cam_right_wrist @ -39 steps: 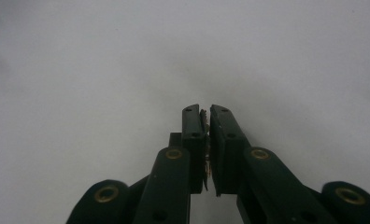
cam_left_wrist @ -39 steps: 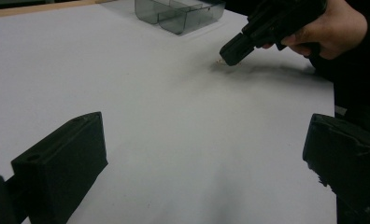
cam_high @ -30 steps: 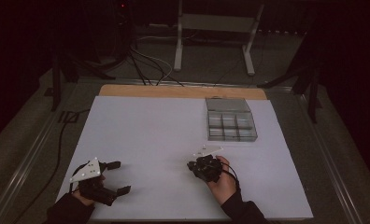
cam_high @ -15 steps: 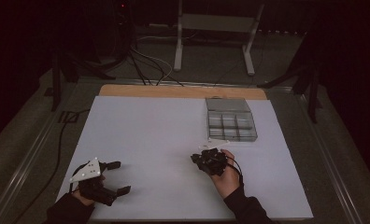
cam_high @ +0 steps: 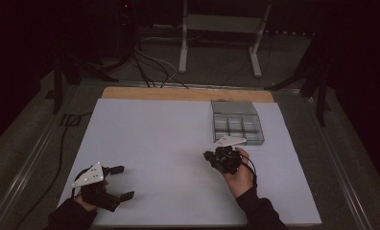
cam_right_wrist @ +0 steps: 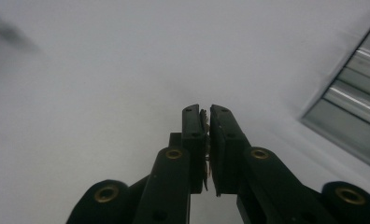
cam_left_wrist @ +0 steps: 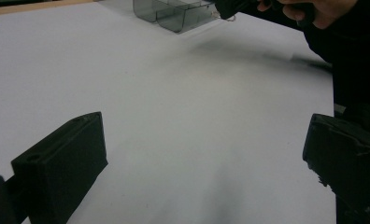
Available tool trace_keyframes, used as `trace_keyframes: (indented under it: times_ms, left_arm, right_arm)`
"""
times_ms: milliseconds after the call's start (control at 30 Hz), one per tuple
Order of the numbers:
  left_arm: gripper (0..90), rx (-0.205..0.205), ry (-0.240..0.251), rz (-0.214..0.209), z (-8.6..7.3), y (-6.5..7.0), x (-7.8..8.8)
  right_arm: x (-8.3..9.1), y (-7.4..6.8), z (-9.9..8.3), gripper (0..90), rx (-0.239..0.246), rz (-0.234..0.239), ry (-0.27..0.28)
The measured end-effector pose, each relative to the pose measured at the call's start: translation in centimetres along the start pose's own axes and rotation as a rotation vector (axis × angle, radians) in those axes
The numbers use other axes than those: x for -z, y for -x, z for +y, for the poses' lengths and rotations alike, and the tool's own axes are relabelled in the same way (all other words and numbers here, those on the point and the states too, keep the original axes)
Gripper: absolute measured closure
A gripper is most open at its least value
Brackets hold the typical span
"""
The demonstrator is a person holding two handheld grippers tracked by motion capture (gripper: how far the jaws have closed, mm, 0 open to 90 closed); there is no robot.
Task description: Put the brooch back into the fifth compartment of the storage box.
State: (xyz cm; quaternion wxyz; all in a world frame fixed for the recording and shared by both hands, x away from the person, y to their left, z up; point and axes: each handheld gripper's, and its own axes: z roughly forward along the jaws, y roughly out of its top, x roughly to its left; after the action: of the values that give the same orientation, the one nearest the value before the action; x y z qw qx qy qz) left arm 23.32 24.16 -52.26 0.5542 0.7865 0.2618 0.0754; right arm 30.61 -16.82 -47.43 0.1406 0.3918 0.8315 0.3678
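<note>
A person's left gripper (cam_high: pixel 123 182) rests near the front left of the white table (cam_high: pixel 164 134), open, with nothing between its wide-apart jaws (cam_left_wrist: pixel 204 135). The right gripper (cam_high: pixel 208 156) hovers right of centre, held in a hand, just in front of a clear compartment box (cam_high: pixel 215 123). Its jaws are shut (cam_right_wrist: pixel 204 110) on a small thin metallic item (cam_right_wrist: pixel 205 140), of which just an edge peeks out between the pads. In the left gripper view the same item (cam_left_wrist: pixel 226 17) shows as a tiny wiry bit at the right gripper's tip, beside the box (cam_left_wrist: pixel 174 16).
The box's compartments look dim and I cannot tell their contents. A wooden strip (cam_high: pixel 178 94) runs along the table's far edge. Beyond it are cables and a stand's legs (cam_high: pixel 219 43) on the floor. A cable (cam_high: pixel 61 148) trails off the table's left side.
The right gripper has moved away from the person and slightly right, closer to the compartment box, still shut. The left gripper has stayed put.
</note>
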Motion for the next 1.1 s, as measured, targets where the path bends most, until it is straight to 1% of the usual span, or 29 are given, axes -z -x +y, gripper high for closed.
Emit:
trace_keyframes:
  times_ms: [133, 367, 533, 700, 767, 933, 1033, 1100]
  left_arm:
    - [1.2, -0.002, -0.003, 0.001, 0.0, 0.0, 0.0]
    - [1.2, 0.000, 0.000, 0.001, 0.0, 0.0, 0.0]
    - [1.1, -0.001, -0.001, 0.000, 0.0, 0.0, 0.0]
    - [1.1, -0.002, -0.002, 0.001, 0.0, 0.0, 0.1]
    - [1.1, 0.000, -0.001, 0.001, 0.0, 0.0, 0.1]
    - [1.1, 0.001, -0.001, 0.001, 0.0, 0.0, 0.0]
    - [1.2, -0.002, -0.005, 0.001, 0.0, 0.0, 0.0]
    - [1.1, -0.003, -0.003, 0.001, 0.0, 0.0, 0.0]
  right_arm:
    - [0.4, 0.7, 0.3, 84.9, -0.012, -0.010, 0.009]
    - [0.8, 1.8, 0.9, 84.9, -0.019, -0.038, 0.016]
    - [1.2, 2.9, 1.4, 84.9, -0.031, -0.057, 0.029]
    - [1.6, 4.0, 1.6, 84.9, -0.054, -0.080, 0.037]
    - [1.7, 4.5, 1.7, 84.9, -0.054, -0.092, 0.037]
    - [1.9, 5.8, 1.9, 84.9, -0.074, -0.117, 0.038]
    - [2.0, 6.6, 2.0, 84.8, -0.104, -0.114, 0.045]
    - [2.0, 6.9, 1.9, 84.9, -0.110, -0.113, 0.043]
